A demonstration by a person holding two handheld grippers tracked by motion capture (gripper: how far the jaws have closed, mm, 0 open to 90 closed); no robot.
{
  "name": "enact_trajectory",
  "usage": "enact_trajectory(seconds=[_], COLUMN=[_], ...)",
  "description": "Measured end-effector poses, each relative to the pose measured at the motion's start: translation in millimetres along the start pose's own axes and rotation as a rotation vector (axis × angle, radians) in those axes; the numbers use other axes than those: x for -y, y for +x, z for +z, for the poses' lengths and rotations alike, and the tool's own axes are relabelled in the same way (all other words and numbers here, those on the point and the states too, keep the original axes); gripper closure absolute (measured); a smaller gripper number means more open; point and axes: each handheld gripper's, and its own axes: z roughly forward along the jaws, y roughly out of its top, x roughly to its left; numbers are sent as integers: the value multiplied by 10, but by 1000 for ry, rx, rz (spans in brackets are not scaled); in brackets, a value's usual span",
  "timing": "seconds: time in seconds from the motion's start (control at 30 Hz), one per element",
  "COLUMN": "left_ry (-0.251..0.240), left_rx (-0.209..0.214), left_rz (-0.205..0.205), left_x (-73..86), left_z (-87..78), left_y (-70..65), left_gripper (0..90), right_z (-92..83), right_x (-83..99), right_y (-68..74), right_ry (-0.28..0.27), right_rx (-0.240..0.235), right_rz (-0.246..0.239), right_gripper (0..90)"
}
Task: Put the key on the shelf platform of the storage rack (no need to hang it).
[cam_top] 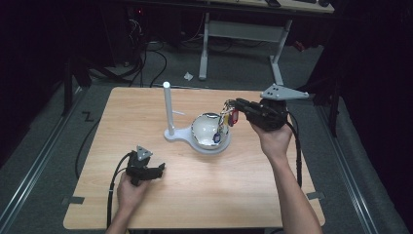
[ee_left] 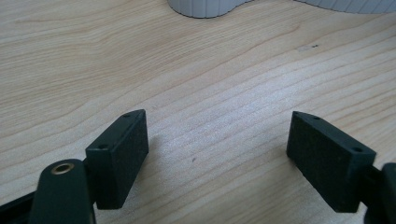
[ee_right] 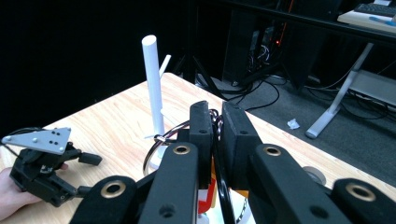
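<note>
My right gripper [cam_top: 233,105] is shut on a metal key ring [cam_top: 227,117] with red and blue tags, held in the air just above the right rim of a shiny bowl [cam_top: 205,130]. In the right gripper view the ring [ee_right: 156,142] loops out to the left of the shut jaws [ee_right: 216,112], and a red tag [ee_right: 208,196] hangs below them. A white stand carries the bowl and an upright post [cam_top: 168,109] [ee_right: 153,79] with a small side peg. My left gripper [cam_top: 158,169] [ee_left: 217,140] rests open on the table at the front left, nothing between its jaws.
The wooden table [cam_top: 146,102] ends close behind the post. The stand's white base [ee_left: 203,7] lies ahead of the left gripper. White desk legs [cam_top: 203,48], cables and a paper scrap [cam_top: 188,76] are on the floor beyond.
</note>
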Motion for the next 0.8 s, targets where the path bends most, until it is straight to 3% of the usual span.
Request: enact_trajectory(seconds=[0.47, 0.8], left_ry=[3, 1], left_rx=[-3, -2], left_rz=[-8, -4], left_x=[2, 2], left_z=[-3, -3], left_y=[-4, -2], left_gripper=[211, 210], right_z=[343, 543], right_x=[54, 230], right_y=[-46, -92], right_ry=[51, 95], right_rx=[6, 11], right_rz=[26, 53], right_gripper=[838, 837])
